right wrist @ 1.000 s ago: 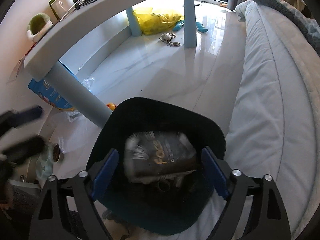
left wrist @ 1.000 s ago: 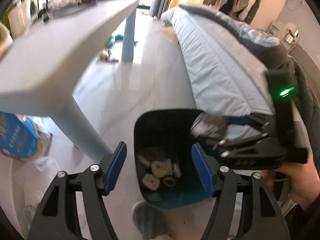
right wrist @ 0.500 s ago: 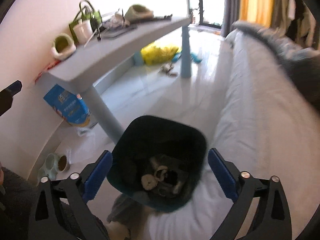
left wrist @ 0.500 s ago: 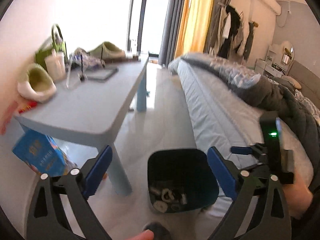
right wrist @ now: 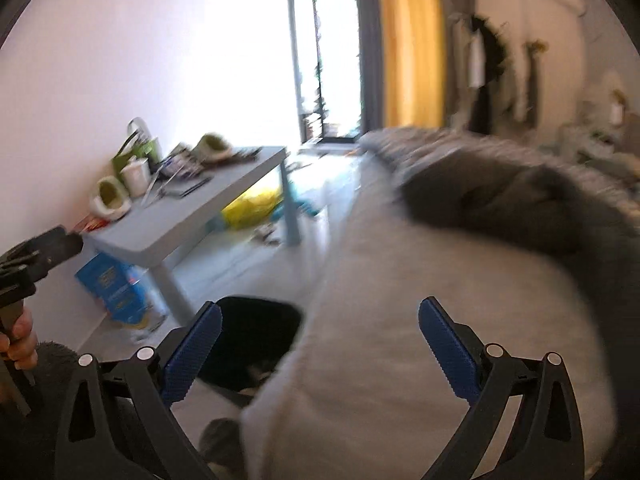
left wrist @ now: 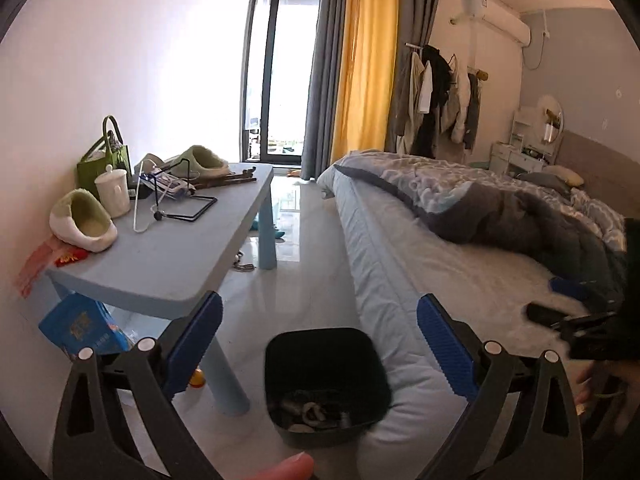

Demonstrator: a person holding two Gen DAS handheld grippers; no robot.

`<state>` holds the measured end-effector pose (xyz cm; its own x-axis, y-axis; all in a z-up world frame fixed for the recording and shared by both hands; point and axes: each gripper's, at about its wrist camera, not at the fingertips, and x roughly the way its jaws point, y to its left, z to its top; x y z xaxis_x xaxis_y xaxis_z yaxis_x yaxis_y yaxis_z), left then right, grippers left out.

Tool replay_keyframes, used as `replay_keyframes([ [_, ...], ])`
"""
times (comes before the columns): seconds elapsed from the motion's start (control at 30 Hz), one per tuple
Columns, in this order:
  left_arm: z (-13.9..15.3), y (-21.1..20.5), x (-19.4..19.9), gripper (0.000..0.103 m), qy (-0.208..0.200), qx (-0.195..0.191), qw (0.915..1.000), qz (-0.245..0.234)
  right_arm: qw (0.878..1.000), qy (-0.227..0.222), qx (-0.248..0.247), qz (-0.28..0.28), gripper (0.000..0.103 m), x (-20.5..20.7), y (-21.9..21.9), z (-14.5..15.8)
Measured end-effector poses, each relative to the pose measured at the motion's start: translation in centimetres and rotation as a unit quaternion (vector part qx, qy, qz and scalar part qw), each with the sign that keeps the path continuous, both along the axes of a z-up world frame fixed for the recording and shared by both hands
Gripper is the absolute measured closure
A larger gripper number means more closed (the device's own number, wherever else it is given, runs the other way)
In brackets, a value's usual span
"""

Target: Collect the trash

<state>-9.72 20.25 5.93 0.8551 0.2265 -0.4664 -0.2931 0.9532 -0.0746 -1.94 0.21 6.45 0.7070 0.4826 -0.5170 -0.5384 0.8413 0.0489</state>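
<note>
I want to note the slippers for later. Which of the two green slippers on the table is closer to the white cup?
The slipper at the table's near end, its opening facing the camera, just beside the white cup. The other slipper lies further back, towards the window.

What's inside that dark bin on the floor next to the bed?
The dark bin holds a small heap of rubbish at the bottom: pale, ring-shaped scraps and darker bits. Its near wall and the shadow hide the rest, so I cannot tell what lies beneath or name the pieces.

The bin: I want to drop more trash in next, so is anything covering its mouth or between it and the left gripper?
Nothing visible does. The bin stands uncovered on the floor, beside the bed, with the open left gripper empty.
</note>
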Motion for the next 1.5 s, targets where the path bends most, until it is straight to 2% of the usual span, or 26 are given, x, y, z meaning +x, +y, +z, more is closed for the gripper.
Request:
replay_keyframes([
  [0.13, 0.6, -1.7, -0.6, 0.004, 0.001, 0.024, 0.9997, 0.010, 0.998, -0.007, -0.026, -0.056, 0.003, -1.1, -5.5, 1.1],
  [0.27, 0.5, -3.4, -1.6, 0.004, -0.005, 0.051, 0.9987, -0.006, 0.993, -0.006, -0.041, -0.106, 0.003, -2.0, -10.4, 0.6],
  [0.33, 0.7, -4.0, -2.1, 0.004, -0.016, 0.060, 0.9980, -0.009, 0.991, 0.003, -0.036, -0.129, 0.003, -2.1, -12.9, 0.0],
  [0.43, 0.5, -4.4, -2.1, 0.004, -0.014, 0.051, 0.9985, -0.014, 0.991, 0.000, -0.002, -0.137, 0.003, -2.7, -15.2, 0.1],
  [0.63, 0.1, -5.8, -1.4, 0.004, -0.001, 0.071, 0.9972, -0.023, 0.994, -0.005, 0.005, -0.108, 0.003, -3.0, -15.8, -0.3],
  [0.87, -0.4, -5.3, -1.6, 0.004, 0.011, 0.045, 0.9988, -0.018, 0.996, 0.013, 0.037, -0.080, 0.003, -3.2, -15.6, -0.5],
  [1.1, -0.7, -5.5, -1.5, 0.004, 0.023, 0.039, 0.9987, -0.023, 0.997, 0.015, 0.020, -0.071, 0.003, -3.4, -13.9, -0.5],
  [1.5, -0.7, -5.8, -1.5, 0.003, 0.024, 0.041, 0.9985, -0.028, 0.997, 0.021, 0.026, -0.075, 0.003, -3.6, -14.3, -0.7],
])
